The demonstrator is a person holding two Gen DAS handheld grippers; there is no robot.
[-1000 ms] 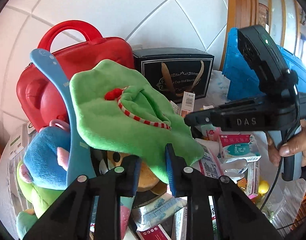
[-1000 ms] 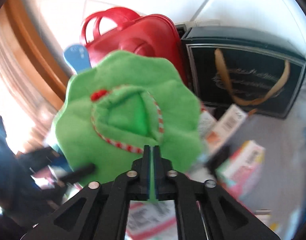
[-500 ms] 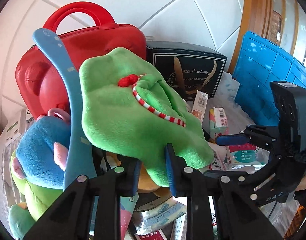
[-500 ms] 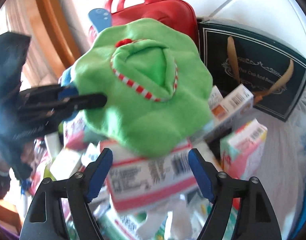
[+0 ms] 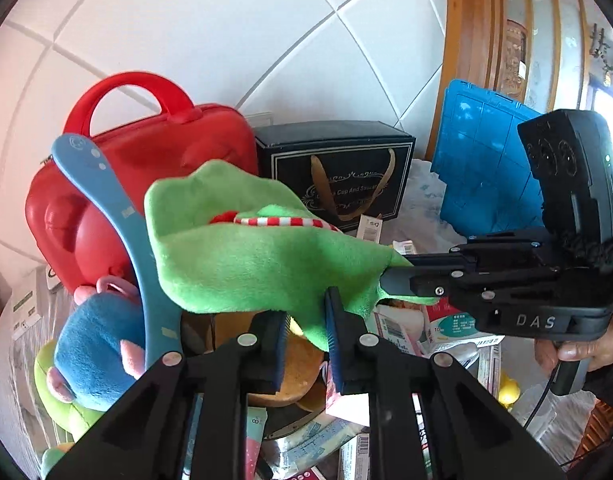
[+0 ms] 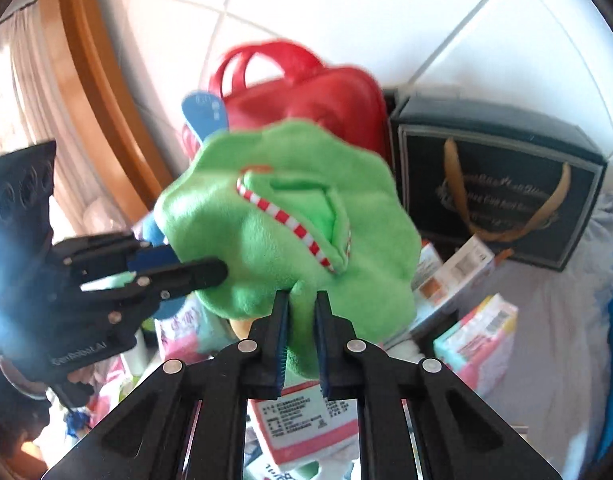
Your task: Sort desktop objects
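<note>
L gripper & R gripper, jaws just closing, both clamp green plush hat, lifted above clutter, likely for sorting.

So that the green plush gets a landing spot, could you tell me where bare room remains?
Bare cloth lies between the black gift box, the blue crate and the pink-edged carton. Under the green plush, cartons and packets crowd; left of it, soft toys sit by the red case.
</note>
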